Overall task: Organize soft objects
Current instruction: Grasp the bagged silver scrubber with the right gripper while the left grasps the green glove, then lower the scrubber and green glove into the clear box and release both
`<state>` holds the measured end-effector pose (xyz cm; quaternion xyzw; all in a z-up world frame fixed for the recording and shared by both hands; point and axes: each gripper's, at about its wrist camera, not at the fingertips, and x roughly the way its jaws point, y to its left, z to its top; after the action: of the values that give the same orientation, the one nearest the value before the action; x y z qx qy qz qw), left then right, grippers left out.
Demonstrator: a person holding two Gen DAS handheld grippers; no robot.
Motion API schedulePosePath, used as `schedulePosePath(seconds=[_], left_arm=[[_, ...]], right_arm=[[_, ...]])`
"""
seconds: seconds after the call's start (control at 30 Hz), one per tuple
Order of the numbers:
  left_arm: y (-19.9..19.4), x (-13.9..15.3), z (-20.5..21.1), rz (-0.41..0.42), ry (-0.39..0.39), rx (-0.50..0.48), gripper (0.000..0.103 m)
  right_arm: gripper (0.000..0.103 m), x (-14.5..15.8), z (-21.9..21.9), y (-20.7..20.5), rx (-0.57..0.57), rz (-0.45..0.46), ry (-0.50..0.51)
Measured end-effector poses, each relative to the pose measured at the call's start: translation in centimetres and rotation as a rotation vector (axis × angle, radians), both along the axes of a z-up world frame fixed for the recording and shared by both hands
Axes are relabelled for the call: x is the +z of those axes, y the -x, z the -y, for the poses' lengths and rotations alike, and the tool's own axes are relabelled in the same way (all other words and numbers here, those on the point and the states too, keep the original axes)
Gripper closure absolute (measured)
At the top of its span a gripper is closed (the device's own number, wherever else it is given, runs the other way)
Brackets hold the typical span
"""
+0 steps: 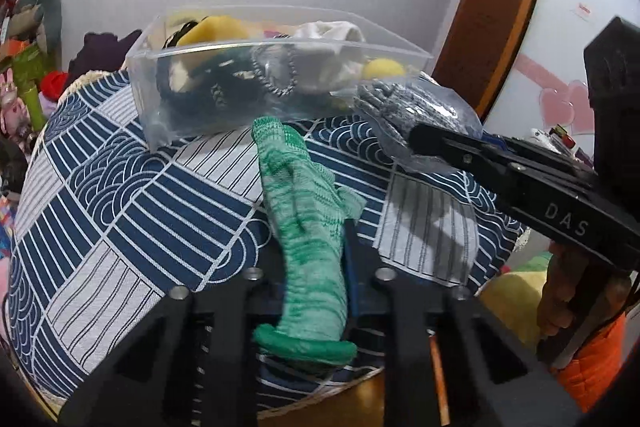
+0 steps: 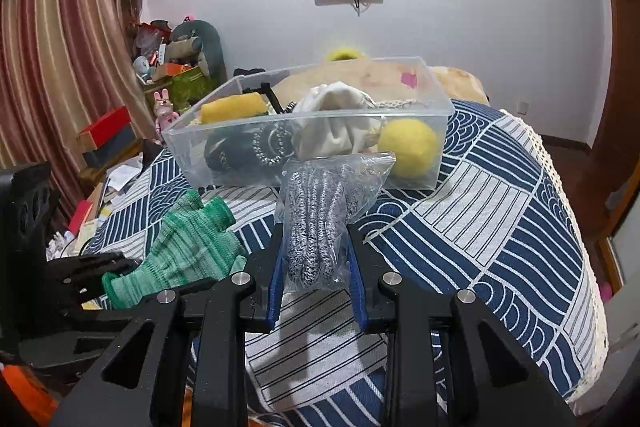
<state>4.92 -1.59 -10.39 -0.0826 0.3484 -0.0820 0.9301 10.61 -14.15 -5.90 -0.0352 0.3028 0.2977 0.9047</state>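
Gloves pinched in both grippers, bin just ahead

Cuff of the green knit glove (image 1: 304,227) sits between the fingers of the left gripper (image 1: 316,275), which look clamped on it; the glove hangs forward with its fingertips trailing on the blue patterned cloth (image 1: 120,195) of the desk, probably so it can be dragged or lifted whole; the right gripper (image 2: 316,283) has its blue-padded fingers (image 2: 276,291) closed on a bagged grey speckled glove (image 2: 320,223), gripping through the plastic near the cuff so the bag comes along too; straight ahead of both sets of fingers stands the clear plastic bin (image 2: 436,107), already holding a yellow ball (image 2: 408,147), a white cloth (image 2: 332,123), a yellow sponge and dark items; the bin's near wall is the obstacle, so each load likely needs raising over the rim; the two grippers are close side by side and could crowd each other; clutter lies beyond the desk to the left of the fingers
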Motion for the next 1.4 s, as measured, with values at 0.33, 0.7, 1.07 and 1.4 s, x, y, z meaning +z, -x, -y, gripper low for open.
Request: schedulePosePath(seconds=[0.33,0.7,1.07,1.4], left_arm=[[1.2,3.7,-1.4,0.105,-0.034,0.072,0.09],[-0.4,8.2,-3.1,0.235,-0.079,0.119,0.09],[-4.1,10.5,-3.3,0.31,-0.1,0.128,0.09],[-8.7,9.0,-2.9,0.255,-0.106,0.113,0.089]], right_arm=[[0.078,2.0,0.6,1.0,0.0,0.062,-0.036],[0.078,5.0,1.2,0.6,-0.028,0.151,-0.048],[0.078,7.9,1.5,-1.5,-0.085,0.249,-0.065],[0.078,7.0,-0.6,-4.8,-0.108,0.217,-0.073]])
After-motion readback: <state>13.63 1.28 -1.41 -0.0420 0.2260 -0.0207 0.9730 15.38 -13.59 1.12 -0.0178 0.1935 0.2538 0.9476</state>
